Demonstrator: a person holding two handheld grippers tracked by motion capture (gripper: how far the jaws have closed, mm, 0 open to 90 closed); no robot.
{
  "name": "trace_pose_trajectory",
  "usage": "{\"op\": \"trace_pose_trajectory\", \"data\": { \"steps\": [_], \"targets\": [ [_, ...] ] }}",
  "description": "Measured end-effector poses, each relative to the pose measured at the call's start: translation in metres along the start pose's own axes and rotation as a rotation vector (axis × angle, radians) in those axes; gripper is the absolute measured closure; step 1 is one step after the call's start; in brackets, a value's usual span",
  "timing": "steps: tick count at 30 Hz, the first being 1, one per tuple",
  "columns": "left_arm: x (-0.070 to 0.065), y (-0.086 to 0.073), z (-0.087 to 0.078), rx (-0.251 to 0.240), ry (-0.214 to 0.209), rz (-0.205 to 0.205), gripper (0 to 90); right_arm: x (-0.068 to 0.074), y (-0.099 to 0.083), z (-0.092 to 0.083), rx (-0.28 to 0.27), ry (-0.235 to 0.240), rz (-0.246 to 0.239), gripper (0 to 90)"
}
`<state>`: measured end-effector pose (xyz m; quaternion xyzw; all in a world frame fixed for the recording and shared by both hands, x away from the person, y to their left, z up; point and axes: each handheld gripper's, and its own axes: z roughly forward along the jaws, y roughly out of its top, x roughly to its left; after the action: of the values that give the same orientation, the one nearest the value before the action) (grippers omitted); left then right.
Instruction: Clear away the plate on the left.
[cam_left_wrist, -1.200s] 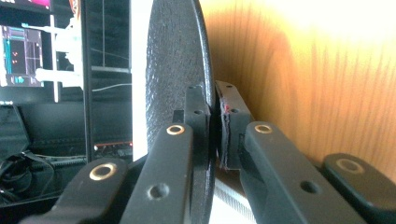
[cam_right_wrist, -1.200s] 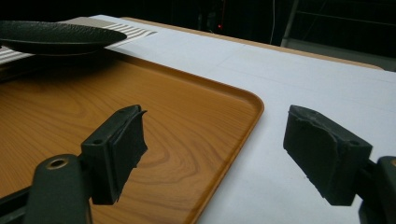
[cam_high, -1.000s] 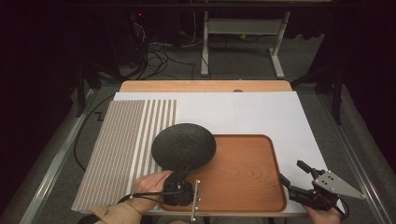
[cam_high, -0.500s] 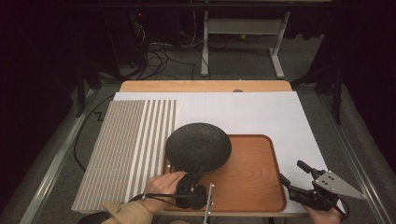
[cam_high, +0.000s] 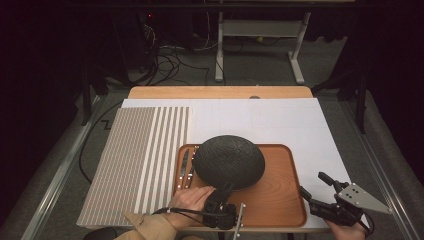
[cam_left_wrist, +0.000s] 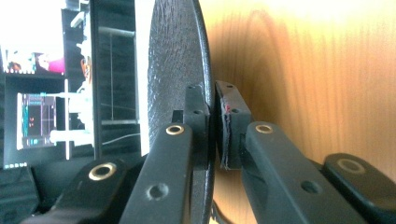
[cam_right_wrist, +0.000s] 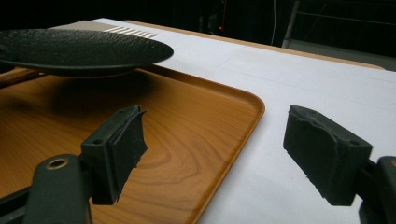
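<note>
At the near edge of the table, the left gripper (cam_high: 223, 195) pinches the rim of a dark plate (cam_high: 229, 161), jaws pressed on it from both sides. To its right the right gripper (cam_high: 314, 189) rests with jaws spread wide, holding nothing. The plate hangs above a wooden tray (cam_high: 280, 200), where cutlery (cam_high: 187, 167) lies along the left edge. Farther left lies a striped mat (cam_high: 140, 160).

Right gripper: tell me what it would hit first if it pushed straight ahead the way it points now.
Probably the wooden tray: the right gripper, jaws open and empty, points up-left in the high view toward its right rim. Further on hangs the black plate; depth is uncertain.
</note>
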<state>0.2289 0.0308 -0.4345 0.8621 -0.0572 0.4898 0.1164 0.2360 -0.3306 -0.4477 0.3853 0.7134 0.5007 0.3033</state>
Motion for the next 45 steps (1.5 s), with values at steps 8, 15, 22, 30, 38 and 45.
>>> {"op": "trace_pose_trajectory", "data": {
  "steps": [8,15,22,30,38,45],
  "targets": [
    [-0.002,0.019,0.001,-0.039,-0.004,0.039,80.7,0.0,0.0,-0.001,-0.005,-0.002,0.005,21.5],
    [-0.007,0.031,0.003,-0.067,-0.014,0.061,80.6,-0.001,0.0,-0.001,-0.008,0.004,0.005,21.5],
    [-0.012,0.039,0.005,-0.077,-0.016,0.088,80.6,-0.001,0.0,-0.001,-0.008,0.004,0.007,21.4],
    [-0.017,0.043,0.008,-0.085,-0.023,0.1,80.2,-0.001,0.0,-0.001,-0.007,0.005,0.008,21.4],
    [-0.021,0.045,0.012,-0.091,-0.036,0.118,81.0,-0.002,0.0,-0.001,-0.008,0.006,0.007,21.4],
    [-0.027,0.043,0.015,-0.088,-0.044,0.139,80.4,-0.002,-0.001,-0.001,-0.008,0.007,0.009,21.5]
  ]
}}
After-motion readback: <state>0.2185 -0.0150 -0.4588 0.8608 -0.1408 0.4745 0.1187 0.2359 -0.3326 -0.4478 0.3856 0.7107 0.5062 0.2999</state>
